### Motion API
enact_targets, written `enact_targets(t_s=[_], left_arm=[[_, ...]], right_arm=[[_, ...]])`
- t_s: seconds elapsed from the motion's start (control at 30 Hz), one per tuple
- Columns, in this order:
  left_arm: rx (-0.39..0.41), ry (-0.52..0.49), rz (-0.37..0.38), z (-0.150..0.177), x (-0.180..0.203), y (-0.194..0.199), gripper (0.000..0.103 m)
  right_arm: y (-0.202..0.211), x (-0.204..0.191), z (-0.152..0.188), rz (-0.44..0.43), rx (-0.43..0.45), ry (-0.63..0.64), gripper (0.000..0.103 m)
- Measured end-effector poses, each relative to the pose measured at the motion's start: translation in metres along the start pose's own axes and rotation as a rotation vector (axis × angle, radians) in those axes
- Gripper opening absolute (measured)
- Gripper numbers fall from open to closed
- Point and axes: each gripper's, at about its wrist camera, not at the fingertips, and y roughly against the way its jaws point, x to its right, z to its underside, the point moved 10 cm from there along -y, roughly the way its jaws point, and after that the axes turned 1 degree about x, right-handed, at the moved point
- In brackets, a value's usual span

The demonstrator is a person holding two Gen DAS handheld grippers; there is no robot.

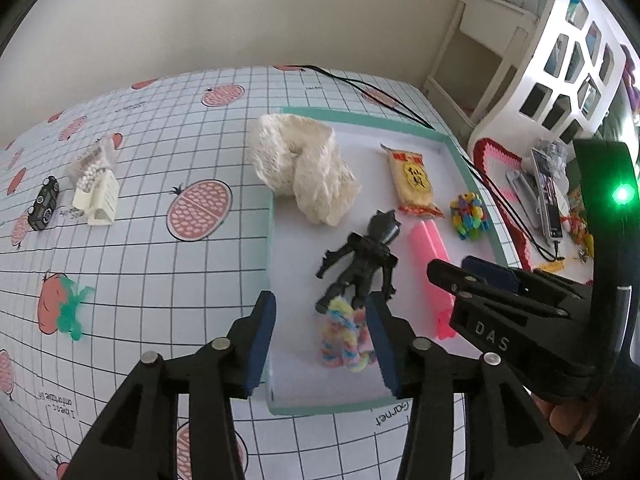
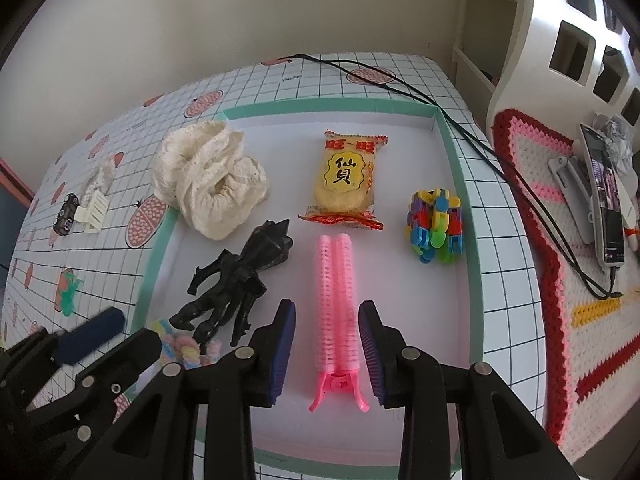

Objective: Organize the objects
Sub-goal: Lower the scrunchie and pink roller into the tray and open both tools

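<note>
The pink hair-roller clip [image 2: 335, 312] is framed lengthwise between the right claw's [image 2: 327, 354] parted, untouching pads; the left claw [image 1: 321, 342] is also spread, empty.

Lighting: soft, even daylight; faint shadows under items beyond the tongs. Glare: green indicator lamp [image 1: 622, 194] flared, right of the left tongs. Distortion: strong fisheye bowing, black corners. Blur: slight on near tong arms.

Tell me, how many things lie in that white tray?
6: cream cloth far left, snack packet far middle, colourful clips right, pink roller centre, black figure and pastel candy near left.
</note>
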Motion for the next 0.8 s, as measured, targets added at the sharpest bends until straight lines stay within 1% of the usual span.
enact_targets(t_s=[0.07,0.1,0.2,0.27,0.33,0.4,0.43,0.63,0.7,0.73,0.8], left_arm=[[0.009,0.009,-0.008,-0.002,-0.004,0.001,0.058],[0.013,0.012,-0.017,-0.002,-0.007,0.001,0.060],[0.021,0.023,-0.035,-0.004,-0.011,0.000,0.065],[0.030,0.033,-0.048,-0.006,-0.016,0.000,0.073],[0.042,0.047,-0.056,-0.008,-0.022,0.001,0.077],[0.047,0.065,-0.060,-0.009,-0.027,0.001,0.080],[0.048,0.074,-0.062,-0.009,-0.029,0.000,0.085],[0.060,0.132,-0.076,-0.010,-0.045,0.000,0.087],[0.062,0.142,-0.082,-0.010,-0.048,0.000,0.092],[0.063,0.143,-0.086,-0.010,-0.050,-0.001,0.096],[0.066,0.140,-0.101,-0.009,-0.053,-0.001,0.096]], right_arm=[[0.001,0.001,0.001,0.001,0.003,-0.003,0.042],[0.002,0.002,0.000,0.001,0.005,-0.005,0.045],[0.003,0.002,0.001,0.004,0.010,-0.009,0.047],[0.003,0.001,0.001,0.002,0.012,-0.011,0.053],[0.003,0.001,0.001,0.001,0.016,-0.009,0.058],[0.003,0.000,0.000,0.000,0.020,-0.010,0.060],[0.003,0.000,0.000,-0.001,0.022,-0.010,0.061],[0.002,0.001,0.001,-0.001,0.024,-0.011,0.068],[0.002,0.002,0.001,0.000,0.025,-0.012,0.070],[0.002,0.002,0.001,0.000,0.025,-0.012,0.070],[0.002,0.002,0.001,-0.001,0.027,-0.013,0.074]])
